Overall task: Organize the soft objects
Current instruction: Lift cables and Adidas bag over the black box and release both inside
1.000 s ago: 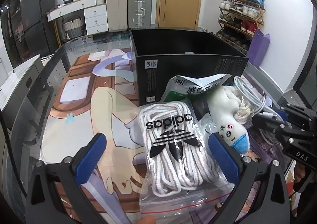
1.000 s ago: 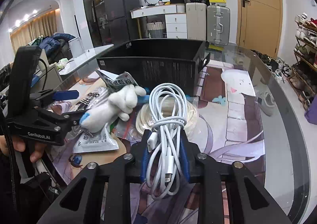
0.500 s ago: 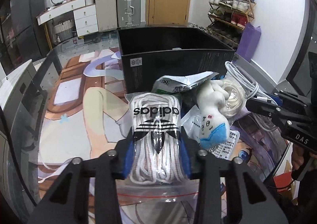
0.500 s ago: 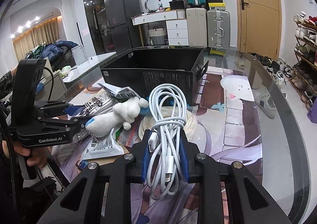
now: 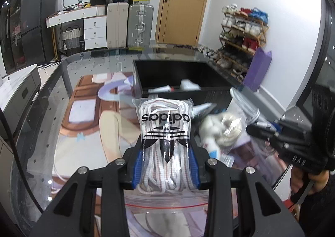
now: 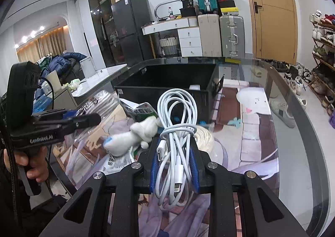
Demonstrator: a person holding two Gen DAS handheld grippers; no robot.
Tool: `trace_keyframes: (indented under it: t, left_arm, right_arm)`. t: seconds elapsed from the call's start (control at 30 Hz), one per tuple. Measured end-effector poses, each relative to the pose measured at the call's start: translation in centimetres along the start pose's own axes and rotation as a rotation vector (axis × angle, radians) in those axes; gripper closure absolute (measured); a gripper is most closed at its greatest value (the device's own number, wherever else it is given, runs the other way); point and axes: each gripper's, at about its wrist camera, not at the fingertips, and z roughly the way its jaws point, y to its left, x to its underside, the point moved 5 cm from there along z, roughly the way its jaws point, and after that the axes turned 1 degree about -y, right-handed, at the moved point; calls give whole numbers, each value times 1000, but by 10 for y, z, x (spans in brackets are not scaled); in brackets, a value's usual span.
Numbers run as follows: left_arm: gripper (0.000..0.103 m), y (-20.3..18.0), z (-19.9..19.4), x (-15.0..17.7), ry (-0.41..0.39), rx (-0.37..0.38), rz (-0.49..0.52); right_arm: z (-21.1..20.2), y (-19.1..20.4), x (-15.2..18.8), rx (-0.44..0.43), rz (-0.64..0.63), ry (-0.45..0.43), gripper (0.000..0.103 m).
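Left tool (image 5: 165, 171) gripping bagged white laces (image 5: 165, 138), right tool (image 6: 173, 171) clamped on coiled white cable (image 6: 178, 132), black box (image 6: 167, 84) behind on table (image 6: 293, 153)

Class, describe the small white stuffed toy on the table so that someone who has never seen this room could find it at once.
Start at the black box on the glass table. Among the loose items in front of it, beside the green-and-white packet, lies the stuffed toy on its side. It is the only plush thing there, white with one light blue end.
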Motion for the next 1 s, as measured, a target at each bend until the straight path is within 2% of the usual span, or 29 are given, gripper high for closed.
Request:
trace_keyframes:
  t: [0.2, 0.47, 1.0]
  left_arm:
    - [67, -3, -2, -22, -33, 21, 9]
    - [67, -3, 9, -50, -46, 16, 8]
    - [67, 7, 36, -83, -35, 12, 15]
  right_arm:
    - [-10, 7, -22, -12, -1, -35, 78]
    - [-6, 6, -58, 14, -32, -41, 78]
    - [26, -2, -106, 8, -67, -2, 78]
